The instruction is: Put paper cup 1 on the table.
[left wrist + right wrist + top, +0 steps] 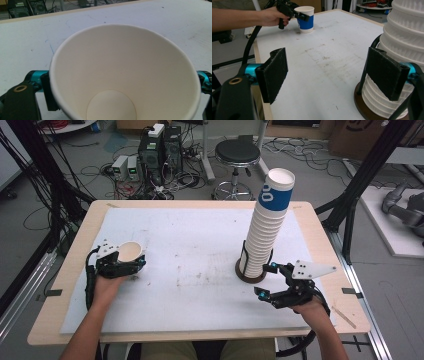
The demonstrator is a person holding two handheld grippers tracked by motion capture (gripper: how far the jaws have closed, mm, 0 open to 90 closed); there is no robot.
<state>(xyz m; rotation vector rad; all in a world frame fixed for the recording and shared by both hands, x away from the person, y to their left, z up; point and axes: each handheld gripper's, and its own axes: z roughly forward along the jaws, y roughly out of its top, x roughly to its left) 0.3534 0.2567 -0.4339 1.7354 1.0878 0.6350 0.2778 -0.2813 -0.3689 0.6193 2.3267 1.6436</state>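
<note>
Paper cup point(131, 252) clamped in left gripper point(121, 262), right gripper point(274, 282) jaws wide apart, empty.

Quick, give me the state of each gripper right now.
Left gripper: shut on the paper cup.
Right gripper: open, holding nothing, beside the cup stack.

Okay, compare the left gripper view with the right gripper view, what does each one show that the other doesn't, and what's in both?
The left gripper view looks down into the paper cup, to its round white bottom, with the left gripper closed on its sides. The right gripper view shows the cup's blue band, the person's hand, the right gripper's open fingers and the cup stack in its dark holder. Both show that cup and the white table.
</note>
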